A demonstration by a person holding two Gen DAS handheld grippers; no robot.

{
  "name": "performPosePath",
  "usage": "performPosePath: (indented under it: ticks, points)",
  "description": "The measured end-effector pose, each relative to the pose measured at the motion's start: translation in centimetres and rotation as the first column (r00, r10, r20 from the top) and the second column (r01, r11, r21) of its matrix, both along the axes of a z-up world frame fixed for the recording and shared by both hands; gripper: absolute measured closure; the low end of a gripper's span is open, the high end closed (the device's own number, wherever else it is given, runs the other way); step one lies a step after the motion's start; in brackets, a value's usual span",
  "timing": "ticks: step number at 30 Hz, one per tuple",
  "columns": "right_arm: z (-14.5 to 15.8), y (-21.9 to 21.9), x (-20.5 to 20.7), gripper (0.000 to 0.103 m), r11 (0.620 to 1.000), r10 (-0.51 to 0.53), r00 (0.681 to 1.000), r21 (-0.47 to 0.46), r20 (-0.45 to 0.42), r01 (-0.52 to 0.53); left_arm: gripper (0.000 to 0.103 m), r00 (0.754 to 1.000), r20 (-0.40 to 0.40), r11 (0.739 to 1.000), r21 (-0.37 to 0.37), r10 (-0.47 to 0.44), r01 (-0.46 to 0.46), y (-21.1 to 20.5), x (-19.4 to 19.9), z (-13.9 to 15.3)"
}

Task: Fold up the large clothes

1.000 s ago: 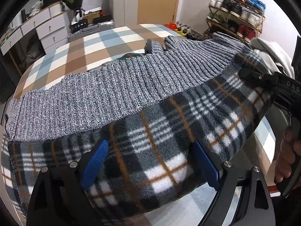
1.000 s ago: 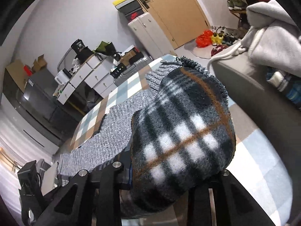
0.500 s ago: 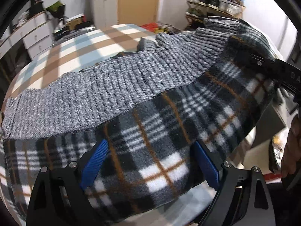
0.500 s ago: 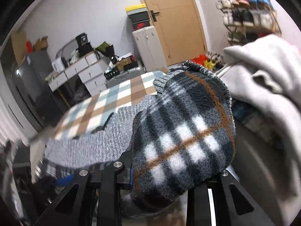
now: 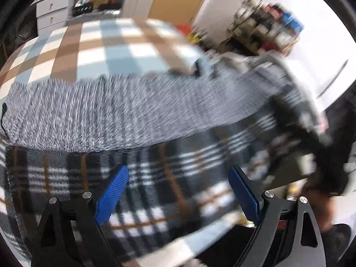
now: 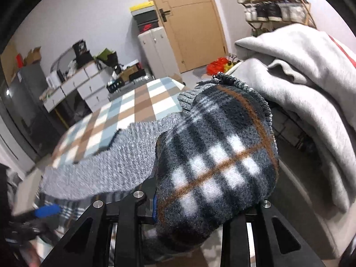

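Note:
A large garment, grey rib knit point(image 5: 115, 113) outside with a dark plaid fleece lining point(image 5: 178, 178), stretches between my two grippers above the checked table point(image 5: 93, 44). My left gripper point(image 5: 178, 195) has its blue pads point(image 5: 112, 191) wide apart with the plaid fleece lying between them; the view is blurred. My right gripper point(image 6: 200, 202) is shut on a bunched end of the garment point(image 6: 218, 155), which covers its fingers. The right gripper also shows in the left wrist view point(image 5: 311, 120), at the garment's far right end.
A pile of grey clothes point(image 6: 307, 84) lies to the right of the right gripper. White drawers point(image 6: 80, 86), a white cabinet point(image 6: 155, 51), a wooden door point(image 6: 189, 17) and a shoe rack point(image 6: 276, 6) stand behind the table.
Both grippers have swung with the garment; the left view is now motion-blurred and shows more bare table. The right gripper keeps its hold; the grey clothes pile looms closer on its right.

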State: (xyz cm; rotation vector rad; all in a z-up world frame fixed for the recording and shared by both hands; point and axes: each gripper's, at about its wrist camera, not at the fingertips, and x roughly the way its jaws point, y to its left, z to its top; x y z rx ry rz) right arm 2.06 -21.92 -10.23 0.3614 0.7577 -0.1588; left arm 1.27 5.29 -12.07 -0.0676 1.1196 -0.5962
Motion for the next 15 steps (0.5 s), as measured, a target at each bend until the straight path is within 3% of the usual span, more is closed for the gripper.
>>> performPosePath:
  ticks: [2,3,5,11,15]
  points:
    - [0.2,-0.3,-0.2,0.074,1.000,-0.004,1.000,0.010,0.015,0.004,0.013,0.999,0.034,0.996,0.090,-0.014,0.011,-1.8,-0.1,-0.8]
    - [0.3,-0.4,-0.2,0.074,1.000,-0.004,1.000,0.012,0.023,0.003,0.006,0.998,0.047,0.991,0.128,-0.037,0.031,-2.8,-0.3,-0.9]
    - [0.6,-0.6,-0.2,0.075,1.000,-0.005,0.999,0.000,0.037,0.005,0.005,0.996,0.067,0.982,0.180,-0.063,0.050,-4.4,-0.5,-1.1]
    - [1.3,-1.0,0.7,0.075,0.998,-0.012,0.995,-0.066,0.096,0.018,0.003,0.998,0.030,0.992,0.120,-0.050,0.046,-6.1,0.7,-1.0]
    - [0.9,0.3,1.2,0.075,0.980,0.048,0.996,-0.196,0.081,-0.031,0.003,0.999,0.019,0.992,0.115,-0.045,0.043,-5.1,0.7,-0.9]
